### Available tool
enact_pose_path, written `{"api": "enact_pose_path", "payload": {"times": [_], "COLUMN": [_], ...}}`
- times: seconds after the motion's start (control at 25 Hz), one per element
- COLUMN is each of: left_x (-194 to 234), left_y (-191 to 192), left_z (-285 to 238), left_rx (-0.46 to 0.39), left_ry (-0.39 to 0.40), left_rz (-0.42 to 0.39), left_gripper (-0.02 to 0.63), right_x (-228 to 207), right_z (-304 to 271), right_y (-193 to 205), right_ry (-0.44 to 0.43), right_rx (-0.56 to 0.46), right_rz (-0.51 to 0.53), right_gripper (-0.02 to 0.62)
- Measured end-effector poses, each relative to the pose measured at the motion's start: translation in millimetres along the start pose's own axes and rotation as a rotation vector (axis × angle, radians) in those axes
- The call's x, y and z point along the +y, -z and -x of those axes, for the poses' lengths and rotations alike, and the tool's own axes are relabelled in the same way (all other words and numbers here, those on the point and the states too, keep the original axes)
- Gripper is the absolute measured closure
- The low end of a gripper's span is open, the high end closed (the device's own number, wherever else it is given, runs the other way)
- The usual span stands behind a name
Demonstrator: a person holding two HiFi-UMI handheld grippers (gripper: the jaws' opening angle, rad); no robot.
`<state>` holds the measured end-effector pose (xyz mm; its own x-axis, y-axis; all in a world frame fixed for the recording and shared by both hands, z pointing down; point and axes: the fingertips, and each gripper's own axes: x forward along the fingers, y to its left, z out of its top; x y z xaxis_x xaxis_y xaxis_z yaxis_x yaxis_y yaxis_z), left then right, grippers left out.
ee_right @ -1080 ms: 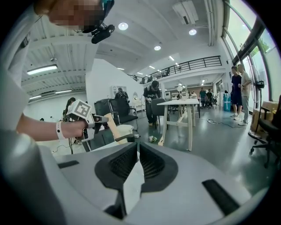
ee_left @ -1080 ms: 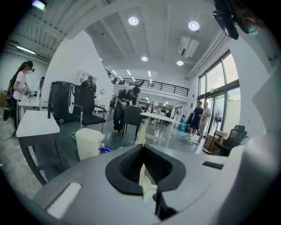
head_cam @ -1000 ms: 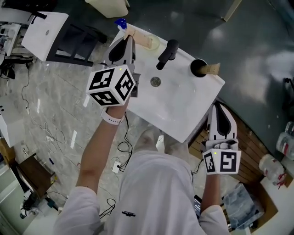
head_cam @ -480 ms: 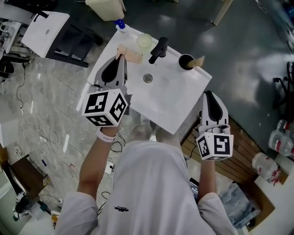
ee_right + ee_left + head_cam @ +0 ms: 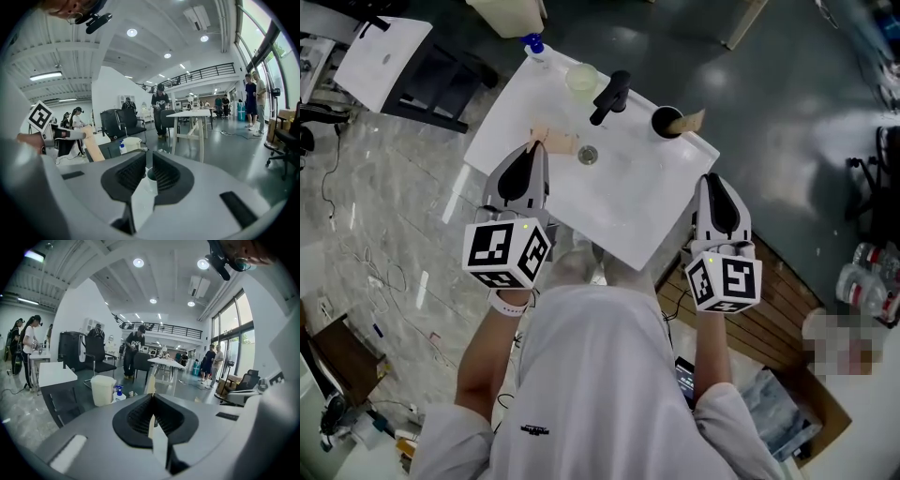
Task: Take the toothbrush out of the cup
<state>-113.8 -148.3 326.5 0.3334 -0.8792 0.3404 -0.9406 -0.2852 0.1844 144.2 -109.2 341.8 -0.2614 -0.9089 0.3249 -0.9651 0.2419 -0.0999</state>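
Observation:
In the head view my left gripper point(image 5: 535, 150) is shut on a flat tan toothbrush point(image 5: 555, 142), which hangs over the near left part of the white basin point(image 5: 652, 211). The pale translucent cup point(image 5: 581, 77) stands apart from it at the basin's far edge. In the left gripper view the toothbrush point(image 5: 151, 384) sticks up as a thin cream strip from between the closed jaws. My right gripper point(image 5: 710, 181) sits at the basin's right edge, shut and holding nothing. Its own view shows the toothbrush point(image 5: 93, 143) at the left.
A black faucet point(image 5: 609, 96) and a drain point(image 5: 588, 155) sit in the basin. A black cup point(image 5: 665, 120) with a tan piece in it stands at the far right corner. A blue-capped bottle point(image 5: 532, 44) and a pale bucket point(image 5: 506, 13) lie beyond. Several people stand far off.
My left gripper has pulled back from the pale cup toward the person, bringing the toothbrush with it. The right gripper has stayed by the basin's right edge.

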Motion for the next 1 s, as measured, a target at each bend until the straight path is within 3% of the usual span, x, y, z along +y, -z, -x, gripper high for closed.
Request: {"api": "enact_pose_path", "payload": {"times": [0.08,0.16,1.0], "left_x": [0,-1,7], "left_y": [5,11,76], "left_z": [0,-2,-45], "left_rx": [0.011,0.017,0.152], "left_ry": [-0.001,0.000,-0.003], "left_rz": [0.002,0.008,0.074], "left_gripper": [0.601,0.601,0.600], "right_x": [-2,-7,-45], "right_z": [-9,-20,-123], "right_y": [3,6,56], "right_ry": [0.001,0.002,0.063], "right_rx": [0.006,0.017,0.127], "right_rz": [-0.007,-0.012,-0.051], "right_gripper": [0.566,0.488,0.474]}}
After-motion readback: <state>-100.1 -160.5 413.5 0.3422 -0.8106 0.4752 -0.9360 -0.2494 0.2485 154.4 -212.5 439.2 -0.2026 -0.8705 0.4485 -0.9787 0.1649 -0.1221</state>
